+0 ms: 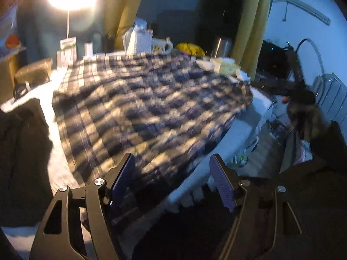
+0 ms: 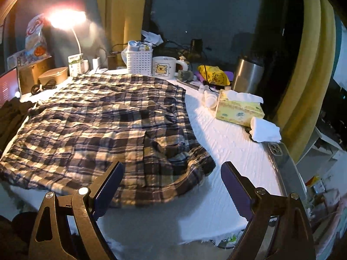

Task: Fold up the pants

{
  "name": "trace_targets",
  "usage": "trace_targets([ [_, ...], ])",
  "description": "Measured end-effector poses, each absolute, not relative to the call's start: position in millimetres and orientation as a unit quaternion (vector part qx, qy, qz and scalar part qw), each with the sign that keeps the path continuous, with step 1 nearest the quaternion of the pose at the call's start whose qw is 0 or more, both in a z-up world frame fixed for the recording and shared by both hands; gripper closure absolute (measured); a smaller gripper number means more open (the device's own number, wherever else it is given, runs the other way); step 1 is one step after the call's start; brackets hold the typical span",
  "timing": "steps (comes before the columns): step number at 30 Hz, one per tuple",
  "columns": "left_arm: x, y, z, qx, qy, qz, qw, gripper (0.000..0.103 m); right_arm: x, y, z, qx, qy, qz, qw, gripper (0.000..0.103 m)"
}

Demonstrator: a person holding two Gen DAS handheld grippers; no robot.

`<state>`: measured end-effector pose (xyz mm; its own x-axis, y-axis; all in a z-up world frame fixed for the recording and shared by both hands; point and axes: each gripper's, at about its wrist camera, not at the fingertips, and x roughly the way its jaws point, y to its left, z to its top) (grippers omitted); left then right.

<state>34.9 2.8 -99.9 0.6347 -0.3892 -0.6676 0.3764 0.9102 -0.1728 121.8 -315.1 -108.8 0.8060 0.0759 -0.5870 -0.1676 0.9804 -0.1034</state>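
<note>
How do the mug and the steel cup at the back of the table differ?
The mug is white, printed with a yellow bear, and has a handle; the steel cup is taller, plain metal, with no handle visible. Both stand upright behind the plaid pants.

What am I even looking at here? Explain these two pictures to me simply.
No robot: a person holds a two-fingered tool in each hand, each with a camera looking along its fingers. One picture is from the left hand-held gripper, the other from the right hand-held gripper. Both are open and hold nothing. Checked pants lie spread on a table with a white cloth. Behind them stand a mug, a tissue box, a white basket and a lit lamp.
</note>
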Motion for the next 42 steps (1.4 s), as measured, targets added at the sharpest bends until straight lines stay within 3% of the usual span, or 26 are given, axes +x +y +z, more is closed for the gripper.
trace_targets([
  [5,34.5,6.3,-123.9,0.015,0.414,-0.192,0.889,0.032,114.9,-314.8,-104.3,-0.076,0.299,0.066,0.949,0.011],
  [19,16.9,-5.3,-134.1,0.139,0.393,-0.135,0.899,0.033,119.9,-313.9,-114.4,-0.082,0.312,0.062,0.945,0.011],
  [24,14.6,-1.3,-129.5,0.122,0.391,-0.157,0.899,0.058,118.5,-337.6,-126.7,-0.111,0.322,0.011,0.940,0.011],
  [25,13.9,0.1,-128.2,0.116,0.390,-0.162,0.899,0.067,117.6,-344.4,-128.8,-0.111,0.324,0.006,0.939,0.011],
  [26,14.1,1.2,-126.7,0.107,0.391,-0.167,0.899,0.084,116.9,-349.3,-131.0,-0.113,0.327,0.001,0.938,0.011],
  [28,15.9,5.7,-123.9,0.086,0.397,-0.170,0.898,0.091,116.9,-357.9,-138.8,-0.117,0.336,0.000,0.935,0.012],
  [29,16.5,6.9,-123.5,0.082,0.398,-0.172,0.898,0.095,118.3,-359.2,-143.1,-0.117,0.343,0.010,0.932,0.025],
  [30,17.0,7.6,-123.5,0.082,0.398,-0.170,0.898,0.097,120.5,-359.0,-148.0,-0.117,0.351,0.021,0.929,0.039],
  [31,17.1,8.4,-123.1,0.082,0.396,-0.167,0.899,0.099,123.7,-356.5,-155.3,-0.125,0.361,0.030,0.924,0.041],
  [42,26.8,25.8,-99.0,0.044,0.365,-0.137,0.920,0.100,152.3,-336.9,-159.1,-0.222,0.317,0.042,0.921,0.042],
])
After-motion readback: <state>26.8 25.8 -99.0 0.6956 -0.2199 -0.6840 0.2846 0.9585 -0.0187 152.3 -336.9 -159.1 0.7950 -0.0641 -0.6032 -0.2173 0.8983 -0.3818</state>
